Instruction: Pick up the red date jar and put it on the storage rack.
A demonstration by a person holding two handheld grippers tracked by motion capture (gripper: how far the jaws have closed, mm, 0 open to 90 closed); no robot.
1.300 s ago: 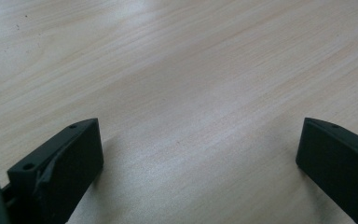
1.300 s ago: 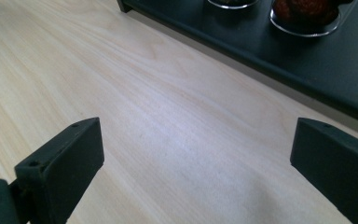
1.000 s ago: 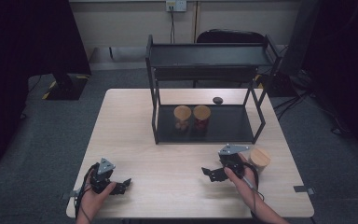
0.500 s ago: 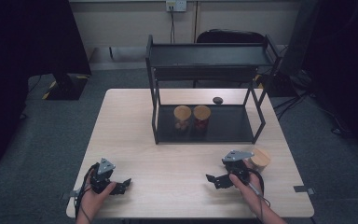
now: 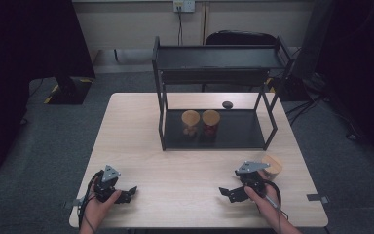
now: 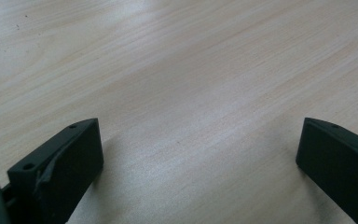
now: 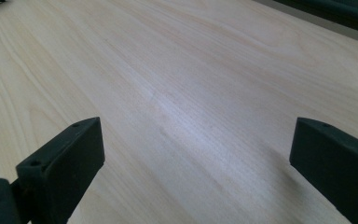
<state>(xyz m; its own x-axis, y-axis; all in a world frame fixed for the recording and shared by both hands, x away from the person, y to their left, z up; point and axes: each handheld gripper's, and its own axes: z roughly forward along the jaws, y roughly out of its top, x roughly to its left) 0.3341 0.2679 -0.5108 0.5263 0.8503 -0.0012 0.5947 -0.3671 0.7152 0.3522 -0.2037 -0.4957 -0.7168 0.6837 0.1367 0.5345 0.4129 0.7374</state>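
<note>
Pale wood grain runs across the desk (image 5: 175,146), bare under both tools, with a black two-level shelf (image 5: 214,63) standing at its far side. The right tool (image 5: 230,192) rests low on the desk with its jaws spread wide and nothing between them; the left tool (image 5: 125,193) sits the same way, wide and empty (each gripper view has plain desk between its black jaws).

A wooden-lidded jar (image 5: 271,165) stands just behind and outboard of the right tool, near but not between its jaws. Two like jars (image 5: 200,122) stand side by side on the shelf's lower level, well ahead of both tools.

I judge this a pause before a pick. The next move calls for turning the right tool toward the jar, straddling it upright, and closing gently.

The jar looks short and round with a tan lid.
</note>
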